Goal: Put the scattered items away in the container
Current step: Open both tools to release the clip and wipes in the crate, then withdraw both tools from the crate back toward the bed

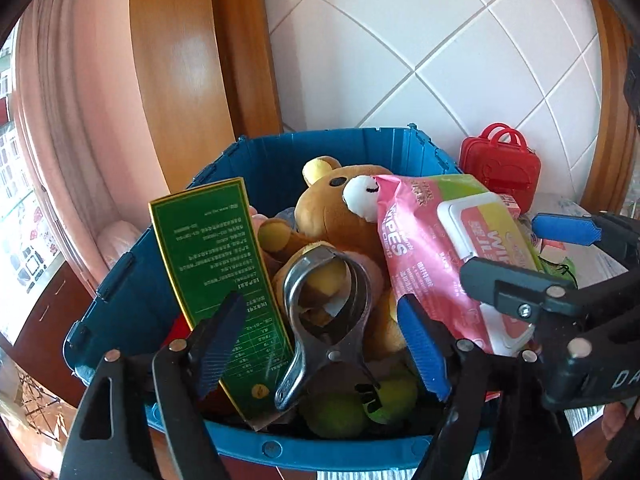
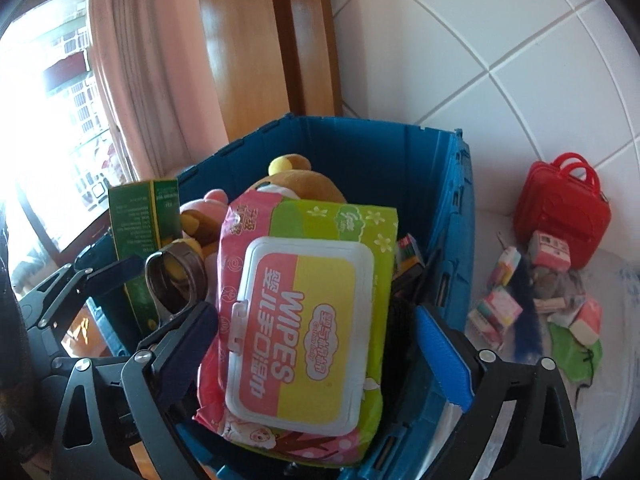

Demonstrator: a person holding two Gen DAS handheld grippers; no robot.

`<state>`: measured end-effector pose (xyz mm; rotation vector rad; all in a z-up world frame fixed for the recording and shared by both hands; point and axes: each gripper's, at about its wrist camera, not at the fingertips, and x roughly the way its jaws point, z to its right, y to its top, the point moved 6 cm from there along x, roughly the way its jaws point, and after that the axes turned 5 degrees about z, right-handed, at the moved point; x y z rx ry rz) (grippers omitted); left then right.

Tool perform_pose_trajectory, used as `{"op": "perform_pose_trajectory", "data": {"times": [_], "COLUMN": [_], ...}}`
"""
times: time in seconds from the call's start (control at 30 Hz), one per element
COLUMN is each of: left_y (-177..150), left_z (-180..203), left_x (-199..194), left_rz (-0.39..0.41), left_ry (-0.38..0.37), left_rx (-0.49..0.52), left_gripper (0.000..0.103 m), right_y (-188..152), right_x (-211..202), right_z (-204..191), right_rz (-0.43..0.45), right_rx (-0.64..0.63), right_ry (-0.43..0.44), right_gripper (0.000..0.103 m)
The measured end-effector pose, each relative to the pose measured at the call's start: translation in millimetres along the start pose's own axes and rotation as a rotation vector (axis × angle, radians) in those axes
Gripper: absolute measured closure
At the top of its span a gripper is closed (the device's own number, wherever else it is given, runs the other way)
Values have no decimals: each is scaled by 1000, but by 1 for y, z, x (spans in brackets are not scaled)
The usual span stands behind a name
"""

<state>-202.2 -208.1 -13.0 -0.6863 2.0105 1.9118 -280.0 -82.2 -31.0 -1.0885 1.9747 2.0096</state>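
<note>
- Your right gripper (image 2: 320, 344) is spread wide over the wipes (image 2: 300, 320), pads either side, not touching: released.
- Your left gripper (image 1: 320, 344) is open too, above the metal opener (image 1: 324, 320), holding nothing.
- Both items lie atop the heap in the blue bin (image 2: 360, 140), with the bear (image 1: 340, 208) and green box (image 1: 216, 272).
- That looks like drop-off done. Next, swing right: red case (image 2: 564, 216) and small packets (image 2: 540, 300) wait outside the bin.
</note>
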Motion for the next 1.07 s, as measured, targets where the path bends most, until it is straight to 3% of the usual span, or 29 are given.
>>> {"op": "perform_pose_trajectory", "data": {"times": [0.27, 0.4, 0.5, 0.63, 0.83, 1.07], "left_y": [2, -3, -11, -21, -38, -48], "left_z": [3, 23, 44, 78, 114, 127], "left_x": [-56, -86, -103, -116, -135, -153], "left_rz": [92, 139, 155, 135, 94, 83], "left_ry": [53, 41, 31, -22, 17, 80], "left_rx": [-113, -179, -207, -204, -183, -176], "left_gripper": [12, 2, 1, 1, 1, 1], "right_y": [-7, -35, -62, -90, -112, -129], "right_x": [-95, -144, -174, -200, -215, -221], "right_z": [39, 70, 97, 113, 122, 133], "right_rz": [148, 195, 192, 176, 138, 98], "right_rx": [6, -18, 1, 33, 14, 22], "right_ry": [-63, -171, -256, -235, -235, -206], "right_gripper": [0, 0, 0, 0, 0, 0]}}
